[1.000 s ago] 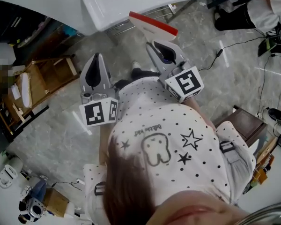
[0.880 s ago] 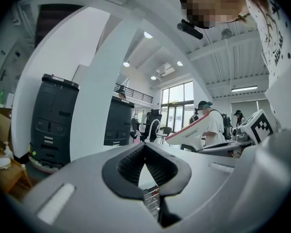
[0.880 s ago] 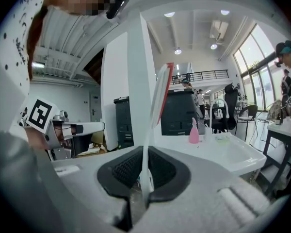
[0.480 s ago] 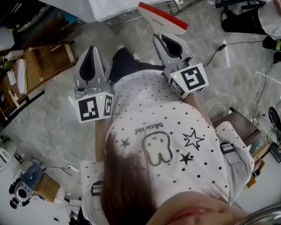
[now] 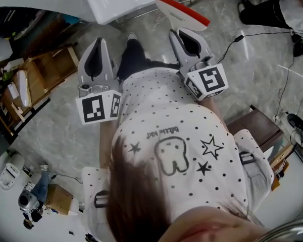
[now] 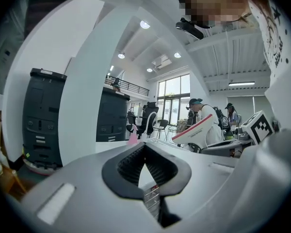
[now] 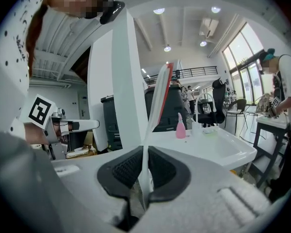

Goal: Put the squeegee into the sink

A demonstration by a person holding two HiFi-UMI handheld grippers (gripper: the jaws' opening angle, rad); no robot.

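Both grippers had been carried closer to the sink (image 5: 122, 2) over the preceding second, and the squeegee (image 5: 182, 12) had been brought up to its near rim. The right gripper (image 5: 182, 33) was seen clenched on the squeegee, whose thin white handle (image 7: 144, 164) was pinched between the 2 ribbed pads. The left gripper (image 5: 97, 42) was seen with its jaws closed tip to tip and nothing held between them. The squeegee was held in the air with its red-edged blade (image 7: 165, 89) foremost, just short of the sink and not yet inside it. From the left gripper (image 6: 145, 148) view it (image 6: 199, 129) was seen off to the right, tilted. A pink spray bottle (image 7: 180, 125) was seen standing on the white sink's (image 7: 226, 146) far ledge. Below the grippers, 1 dark trouser leg (image 5: 134, 58) of the person was seen stepped forward on the grey marbled floor (image 5: 252, 59). A wooden rack (image 5: 38, 79) was seen at the left, and black cables (image 5: 252, 32) were laid across the floor at the right.
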